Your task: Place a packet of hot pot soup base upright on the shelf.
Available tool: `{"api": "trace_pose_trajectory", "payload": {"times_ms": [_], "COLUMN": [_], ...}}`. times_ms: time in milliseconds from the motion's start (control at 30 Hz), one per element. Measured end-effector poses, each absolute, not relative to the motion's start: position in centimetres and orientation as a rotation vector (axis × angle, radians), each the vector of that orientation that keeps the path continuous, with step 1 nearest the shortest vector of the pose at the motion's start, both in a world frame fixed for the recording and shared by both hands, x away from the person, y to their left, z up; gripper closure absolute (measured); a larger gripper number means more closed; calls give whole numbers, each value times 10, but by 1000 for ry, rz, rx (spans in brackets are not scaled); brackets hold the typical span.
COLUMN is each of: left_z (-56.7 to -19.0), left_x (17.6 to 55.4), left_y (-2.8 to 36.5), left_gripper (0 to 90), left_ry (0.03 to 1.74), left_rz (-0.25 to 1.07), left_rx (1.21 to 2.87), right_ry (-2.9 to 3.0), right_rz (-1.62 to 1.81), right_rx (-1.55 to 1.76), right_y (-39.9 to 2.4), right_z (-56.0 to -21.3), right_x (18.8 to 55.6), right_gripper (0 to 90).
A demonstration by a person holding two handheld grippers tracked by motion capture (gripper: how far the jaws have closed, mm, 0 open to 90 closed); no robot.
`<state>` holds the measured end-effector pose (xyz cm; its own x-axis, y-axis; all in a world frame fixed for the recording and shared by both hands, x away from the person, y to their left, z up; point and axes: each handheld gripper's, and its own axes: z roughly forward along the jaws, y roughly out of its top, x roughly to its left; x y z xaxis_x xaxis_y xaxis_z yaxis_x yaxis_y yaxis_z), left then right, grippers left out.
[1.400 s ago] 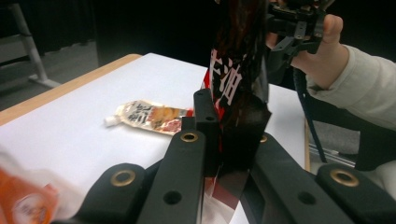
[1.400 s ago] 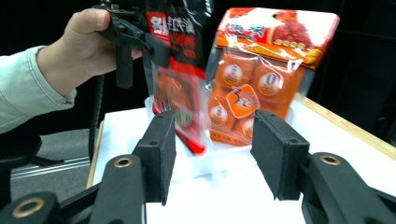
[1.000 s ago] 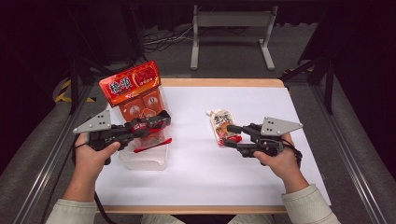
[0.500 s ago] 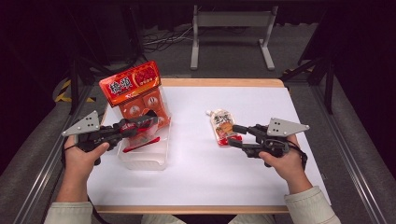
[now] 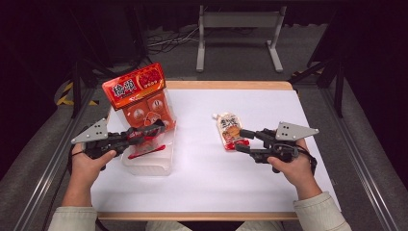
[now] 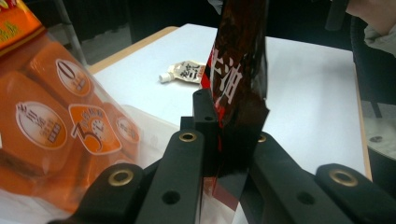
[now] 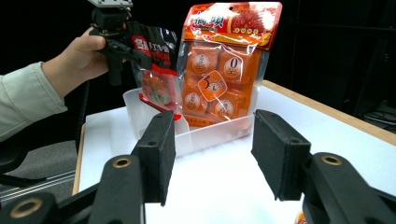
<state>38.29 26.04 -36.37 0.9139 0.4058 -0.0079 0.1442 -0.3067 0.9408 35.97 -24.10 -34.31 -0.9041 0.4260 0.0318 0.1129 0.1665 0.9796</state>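
White table (image 5: pixel 202 192), orange bag (image 5: pixel 142 103) beside bin (image 5: pixel 149 163).

A clear plastic tub (image 5: pixel 146 161) sits on the left part of the white table top (image 5: pixel 202 183), near the person's edge. A large orange bag of wrapped cubes (image 5: pixel 142 103) stands upright in the tub against its far wall, rising well above the rim. The left gripper (image 5: pixel 144 135) hangs over the tub, in front of the bag, with a dark red flat sachet (image 6: pixel 238 93) between its jaws and above the tub's inside. Right of the tub, well apart from it, a small white spouted pouch (image 5: pixel 230 129) lies flat on the table top. The right gripper (image 5: pixel 243 141) is at the pouch's near right edge, its jaws pointing left toward the tub.
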Motion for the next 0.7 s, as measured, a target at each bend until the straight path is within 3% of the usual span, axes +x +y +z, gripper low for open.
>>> {"api": "trace_pose_trajectory", "payload": {"times_ms": [700], "left_z": [-380], "left_x": [398], "left_y": [254], "left_gripper": [890], "left_ry": [393], "left_rz": [203], "left_rx": [1873], "right_ry": [2203], "right_rz": [1814], "right_rx": [531], "right_y": [-240], "right_z": [-347], "right_x": [359], "right_gripper": [490]}}
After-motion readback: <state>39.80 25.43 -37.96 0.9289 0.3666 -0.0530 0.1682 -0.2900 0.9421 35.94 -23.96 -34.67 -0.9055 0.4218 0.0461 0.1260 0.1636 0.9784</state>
